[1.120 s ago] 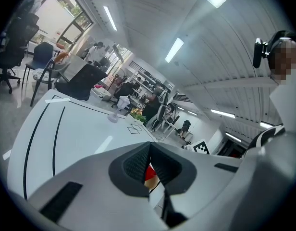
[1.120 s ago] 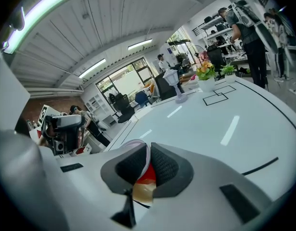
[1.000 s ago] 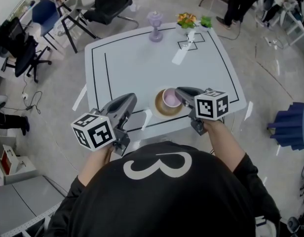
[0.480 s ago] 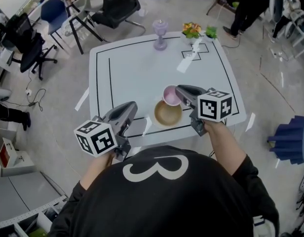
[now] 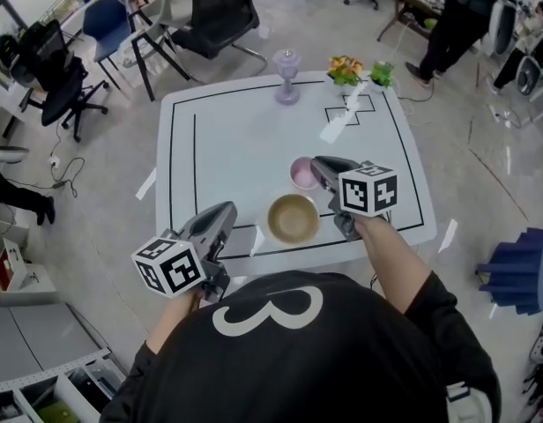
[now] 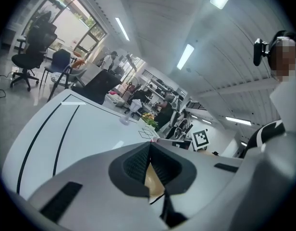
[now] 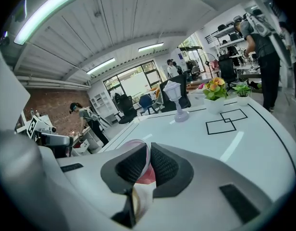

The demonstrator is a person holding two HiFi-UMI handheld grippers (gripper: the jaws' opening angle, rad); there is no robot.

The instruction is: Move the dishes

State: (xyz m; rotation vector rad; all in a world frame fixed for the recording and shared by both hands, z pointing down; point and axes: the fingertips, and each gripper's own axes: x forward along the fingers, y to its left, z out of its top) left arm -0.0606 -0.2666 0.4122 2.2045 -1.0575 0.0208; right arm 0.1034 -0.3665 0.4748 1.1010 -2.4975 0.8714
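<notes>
While the right gripper point(image 5: 318, 167) has its jaws nearly closed on the rim of the pink bowl point(image 5: 301, 175), that bowl sits just beyond the brown bowl point(image 5: 293, 218), over the near half of the white table point(image 5: 236, 130). Whether it rests on the top cannot be told. The left gripper point(image 5: 226, 212) has its jaws together with nothing between them, and is over the table's near edge, left of the brown bowl. At the far edge stand a purple vase point(image 5: 287, 64) and two small potted plants point(image 5: 345, 69).
</notes>
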